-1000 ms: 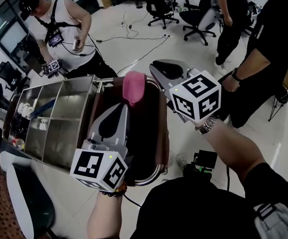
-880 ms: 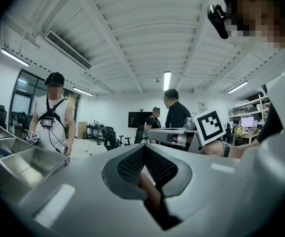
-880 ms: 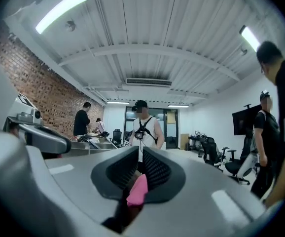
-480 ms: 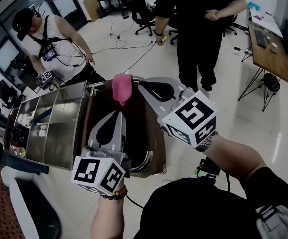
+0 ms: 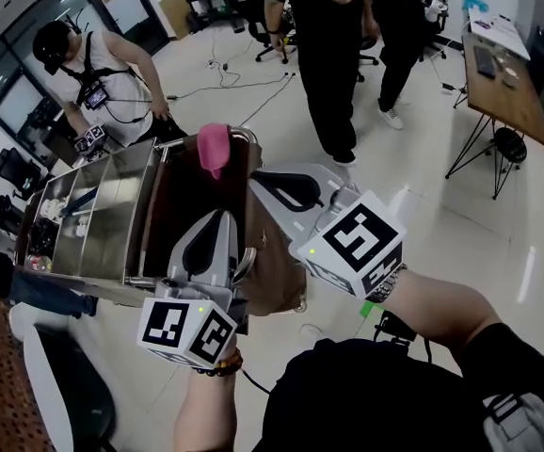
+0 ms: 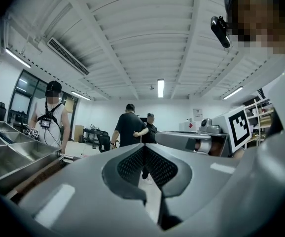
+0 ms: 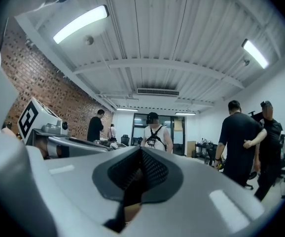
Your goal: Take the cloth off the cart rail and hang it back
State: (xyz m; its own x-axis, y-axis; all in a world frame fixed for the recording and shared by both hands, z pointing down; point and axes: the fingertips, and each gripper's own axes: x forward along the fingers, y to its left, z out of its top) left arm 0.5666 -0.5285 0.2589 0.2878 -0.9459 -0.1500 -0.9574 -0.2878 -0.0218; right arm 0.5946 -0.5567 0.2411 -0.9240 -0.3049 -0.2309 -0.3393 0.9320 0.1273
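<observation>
Left gripper and right gripper: fingers together, clear of cloth.

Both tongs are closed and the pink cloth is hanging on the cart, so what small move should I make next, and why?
Probably open the right tongs and ease them toward the pink cloth draped over the far end of the steel cart. They and the left tongs are shut, empty and clear of the cloth, so it cannot be lifted yet.
</observation>
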